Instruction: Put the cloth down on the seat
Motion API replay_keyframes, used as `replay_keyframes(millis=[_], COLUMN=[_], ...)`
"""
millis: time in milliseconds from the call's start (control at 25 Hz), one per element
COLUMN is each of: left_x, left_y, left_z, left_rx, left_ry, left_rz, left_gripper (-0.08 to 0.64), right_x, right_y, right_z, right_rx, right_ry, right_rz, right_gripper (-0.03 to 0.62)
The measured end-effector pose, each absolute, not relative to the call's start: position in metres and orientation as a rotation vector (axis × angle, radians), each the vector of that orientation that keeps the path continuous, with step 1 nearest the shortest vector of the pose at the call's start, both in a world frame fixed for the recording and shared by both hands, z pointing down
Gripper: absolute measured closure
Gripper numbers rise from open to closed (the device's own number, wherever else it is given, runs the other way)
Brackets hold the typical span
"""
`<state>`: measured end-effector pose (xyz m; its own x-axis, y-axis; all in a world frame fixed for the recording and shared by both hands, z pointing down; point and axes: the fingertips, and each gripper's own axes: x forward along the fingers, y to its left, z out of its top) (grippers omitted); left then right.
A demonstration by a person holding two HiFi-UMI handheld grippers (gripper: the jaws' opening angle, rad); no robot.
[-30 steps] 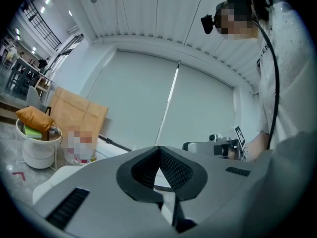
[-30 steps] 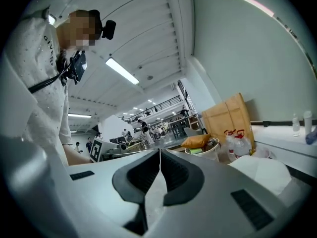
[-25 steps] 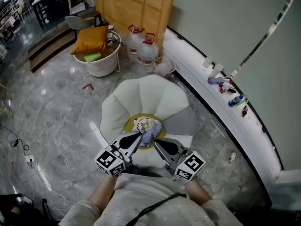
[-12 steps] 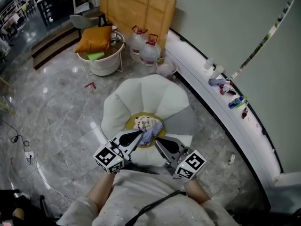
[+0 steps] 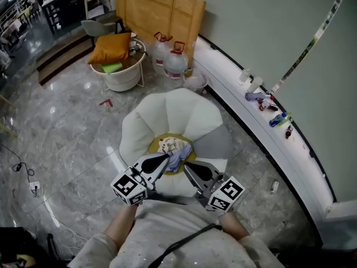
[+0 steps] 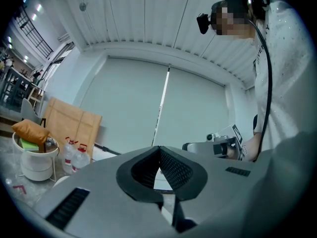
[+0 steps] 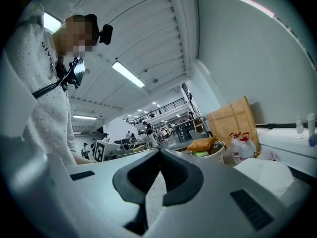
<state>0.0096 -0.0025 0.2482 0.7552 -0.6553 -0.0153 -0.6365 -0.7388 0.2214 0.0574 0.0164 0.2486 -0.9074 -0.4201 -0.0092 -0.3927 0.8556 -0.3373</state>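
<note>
A crumpled cloth (image 5: 176, 151), pale blue and patterned white, lies on the round yellow seat pad (image 5: 155, 144) of a white petal-shaped chair (image 5: 167, 113). In the head view my left gripper (image 5: 166, 158) points at the cloth's near edge, with its tip at or just above that edge. It is shut, and the left gripper view shows nothing between its closed jaws (image 6: 159, 148). My right gripper (image 5: 185, 168) hovers over the seat's front, a little right of the cloth and apart from it. It is shut and empty too (image 7: 159, 151).
Behind the chair stand a white basket stool (image 5: 120, 77) with an orange cushion (image 5: 111, 46), two water jugs (image 5: 170, 60) and a cardboard sheet (image 5: 159, 10). A curved white ledge (image 5: 245, 113) with small bottles runs along the right. A cable and socket (image 5: 33, 187) lie on the floor at left.
Both grippers stay where they were at the chair's front and the cloth has not moved. Only the head view shifts slightly.
</note>
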Motion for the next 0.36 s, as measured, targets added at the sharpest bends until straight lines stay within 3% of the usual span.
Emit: replay_keyframes(millis=[360], left_x=[0.0065], left_y=[-0.0071], left_z=[0.2542], left_rx=[2.739], left_ry=[-1.031], left_rz=[-0.145], left_gripper=[0.546], right_x=[0.0560], right_y=[0.0133], right_z=[0.2567], right_rx=[-0.644], right_ry=[2.952], right_rz=[-0.529], right_gripper=[0.574])
